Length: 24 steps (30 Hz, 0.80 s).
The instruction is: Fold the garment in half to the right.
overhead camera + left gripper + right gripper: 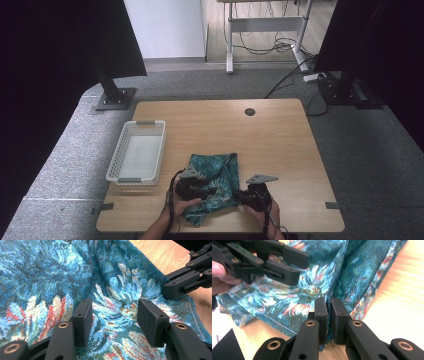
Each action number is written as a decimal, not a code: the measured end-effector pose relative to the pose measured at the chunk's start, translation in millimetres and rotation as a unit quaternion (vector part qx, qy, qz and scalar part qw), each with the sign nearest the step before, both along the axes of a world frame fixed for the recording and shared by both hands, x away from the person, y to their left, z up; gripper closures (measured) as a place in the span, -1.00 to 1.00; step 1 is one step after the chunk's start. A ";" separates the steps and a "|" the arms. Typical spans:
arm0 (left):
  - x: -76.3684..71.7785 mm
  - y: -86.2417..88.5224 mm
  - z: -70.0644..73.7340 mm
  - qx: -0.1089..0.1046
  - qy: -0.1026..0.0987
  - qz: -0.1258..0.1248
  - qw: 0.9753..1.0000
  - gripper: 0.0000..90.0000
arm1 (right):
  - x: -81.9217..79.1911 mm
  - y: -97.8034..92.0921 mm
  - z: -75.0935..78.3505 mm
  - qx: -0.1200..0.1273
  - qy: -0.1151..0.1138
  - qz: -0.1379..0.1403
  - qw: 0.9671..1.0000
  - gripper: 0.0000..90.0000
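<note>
A teal floral cloth (216, 171) lies crumpled on the wooden table (270, 145) near its front edge. My left gripper (206, 190) hovers over the cloth's left part. In the left gripper view it (113, 312) is open, with cloth (50, 277) spread under and between its jaws. My right gripper (239, 196) sits at the cloth's right edge. In the right gripper view it (329, 307) is shut on a raised fold of the cloth (352, 267). The left gripper (294, 267) shows there at the upper left, and the right gripper (172, 288) shows at the upper right of the left gripper view.
A white mesh basket (142, 123) stands at the table's left side. A round cable hole (250, 111) is at the back centre. Bare wood lies right of and behind the cloth. Black stands (116, 97) and floor cables (295, 75) sit beyond the table.
</note>
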<state>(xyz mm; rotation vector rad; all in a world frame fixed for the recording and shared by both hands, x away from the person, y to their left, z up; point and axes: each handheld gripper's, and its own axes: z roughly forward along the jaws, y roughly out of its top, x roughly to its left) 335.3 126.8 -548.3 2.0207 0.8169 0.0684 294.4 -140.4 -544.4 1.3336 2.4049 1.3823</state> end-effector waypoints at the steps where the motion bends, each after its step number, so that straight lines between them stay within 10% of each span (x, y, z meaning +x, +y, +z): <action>1: -0.9 0.1 0.3 0.001 -0.001 -0.002 1.000 0.00 | -0.1 -0.8 -1.5 0.000 0.002 0.002 1.000 0.88; 24: -48.4 33.4 7.2 0.023 -0.034 0.013 0.999 -0.14 | -3.7 -9.5 -11.9 -0.008 0.007 0.016 1.000 0.81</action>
